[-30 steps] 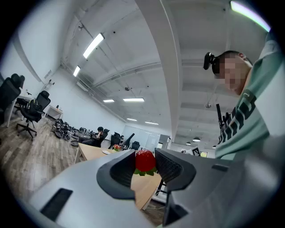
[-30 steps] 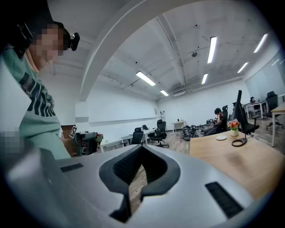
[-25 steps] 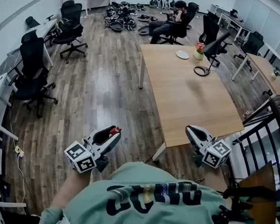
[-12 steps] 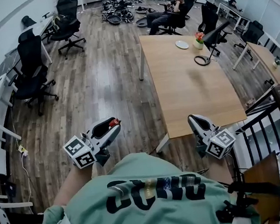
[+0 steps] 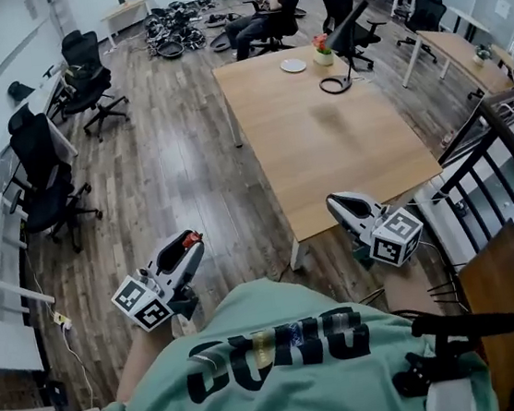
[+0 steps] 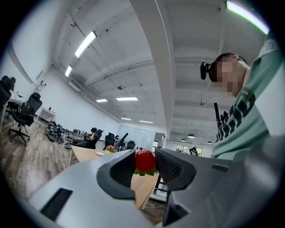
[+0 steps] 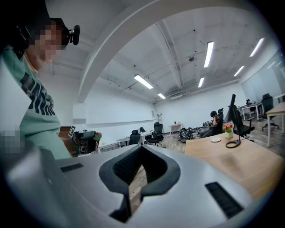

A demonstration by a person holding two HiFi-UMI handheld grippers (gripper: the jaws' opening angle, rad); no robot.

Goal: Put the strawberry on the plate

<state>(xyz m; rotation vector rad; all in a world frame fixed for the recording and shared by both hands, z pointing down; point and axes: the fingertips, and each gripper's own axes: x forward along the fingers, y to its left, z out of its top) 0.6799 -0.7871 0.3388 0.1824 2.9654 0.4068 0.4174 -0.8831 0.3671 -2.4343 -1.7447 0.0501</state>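
One red strawberry (image 6: 144, 160) pinched in left gripper (image 5: 190, 242); right gripper (image 5: 333, 203) closed, empty; one round white plate (image 5: 293, 66) on light wooden table (image 5: 353, 151).

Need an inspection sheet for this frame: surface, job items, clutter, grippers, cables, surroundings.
Surface: wooden table, mostly bare, ahead of the person.
Job's things: strawberry in the left gripper; plate at the table's far end, looks empty.
Clutter: flower pot and black ring-based stand beside the plate.
Grippers: left gripper shut on the strawberry; right gripper shut, empty.
Cables: white cable on the floor at left.
Surroundings: office chairs, seated person, gear pile on the floor, black railing at right.
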